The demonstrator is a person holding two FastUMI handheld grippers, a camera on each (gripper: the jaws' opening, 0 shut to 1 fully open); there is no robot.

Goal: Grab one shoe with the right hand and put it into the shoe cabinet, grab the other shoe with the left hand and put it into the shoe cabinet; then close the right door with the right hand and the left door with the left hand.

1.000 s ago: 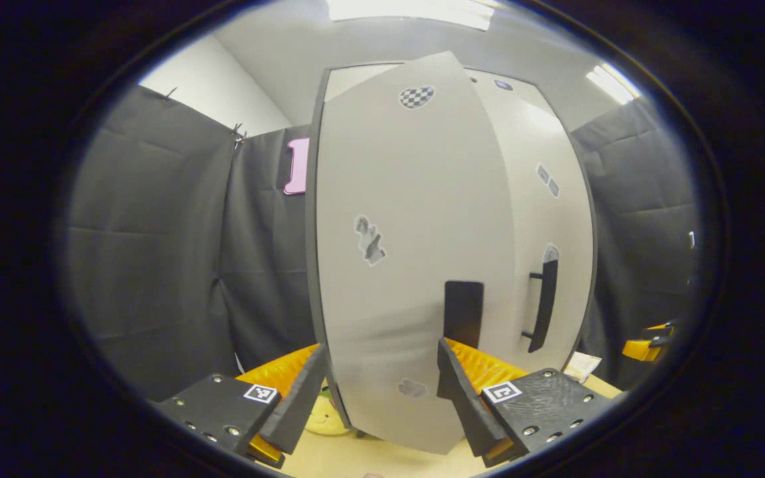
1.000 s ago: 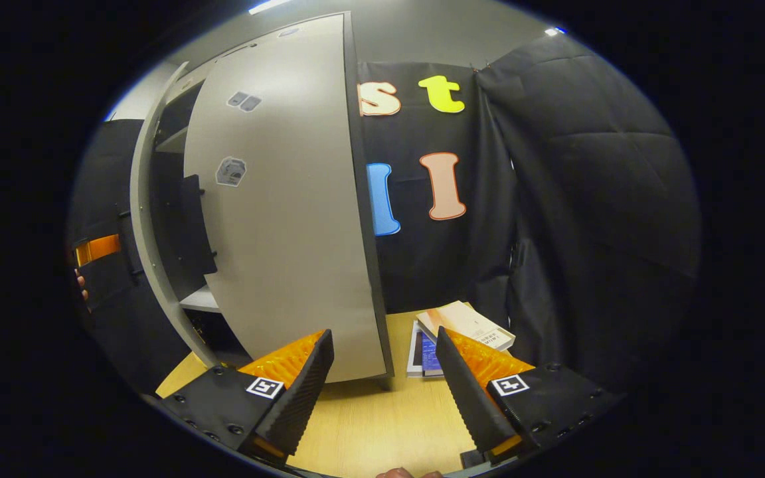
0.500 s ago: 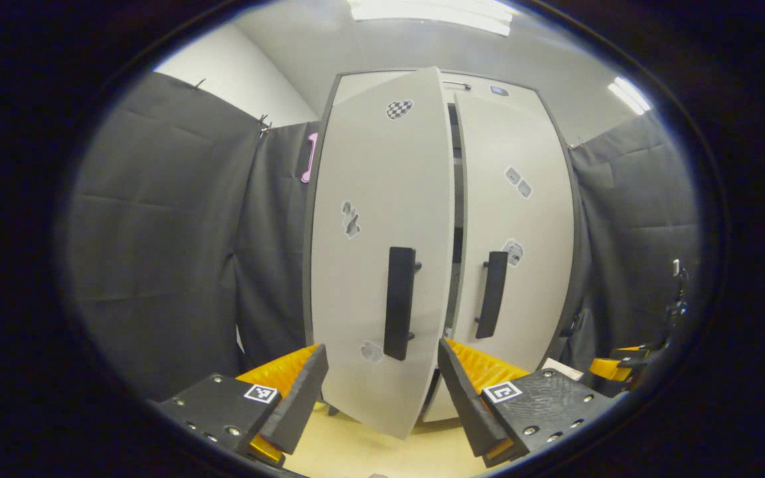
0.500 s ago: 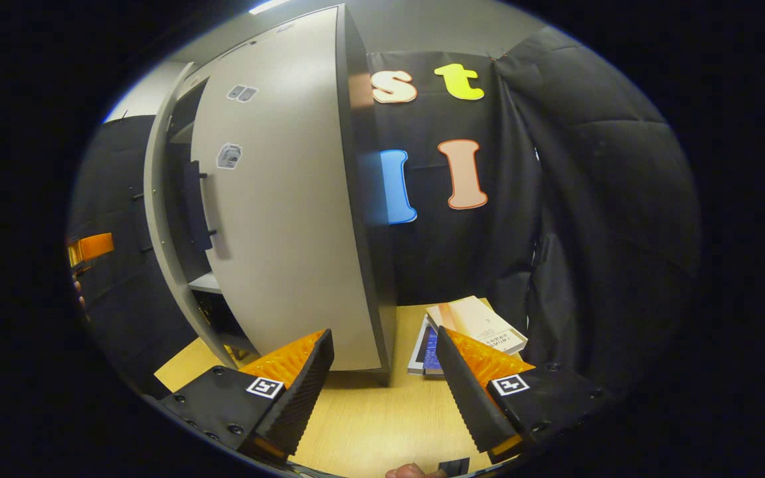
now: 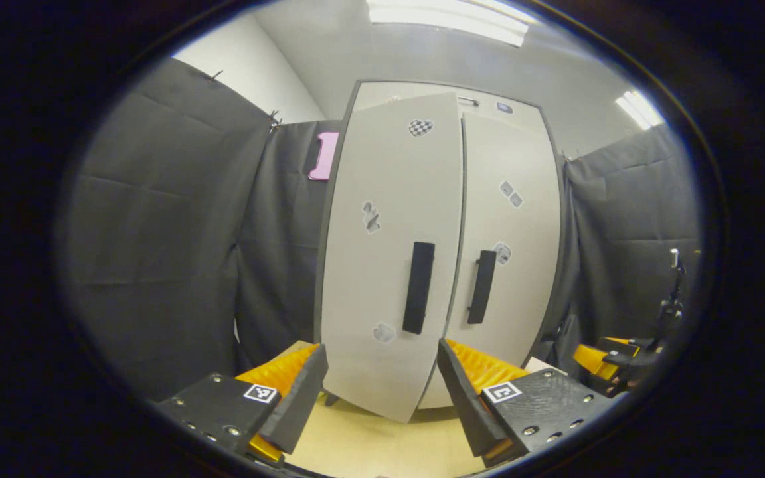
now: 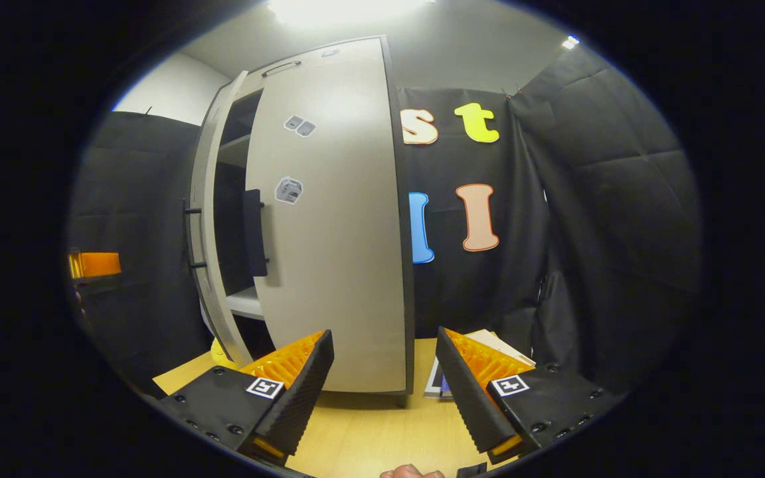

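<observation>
The shoe cabinet [image 5: 382, 96] stands upright ahead in the left gripper view. Its left door [image 5: 389, 252] is slightly ajar, with its lower edge standing out from the frame. The right door [image 5: 512, 232] lies nearly flush. Each door has a dark vertical handle. My left gripper [image 5: 382, 392] is open with nothing in it, a short way in front of the left door. In the right gripper view the cabinet is seen from its right side, and a dark gap with a shelf [image 6: 246, 302] shows between the right door [image 6: 336, 232] and the left door [image 6: 210, 219]. My right gripper [image 6: 382, 385] is open with nothing in it, near the right door's foot.
The cabinet stands on a light wooden table [image 6: 369, 431]. Books [image 6: 482, 345] lie on the table to the right of the cabinet. A small yellow rounded thing [image 6: 220, 352] peeks out at the cabinet's foot. Black cloth walls close in both sides. The right gripper's body [image 5: 608, 358] shows low at the right in the left gripper view.
The left door has swung from wide open to nearly shut. My left gripper has drawn back from it. The right gripper has pulled back a little and tilted upward.
</observation>
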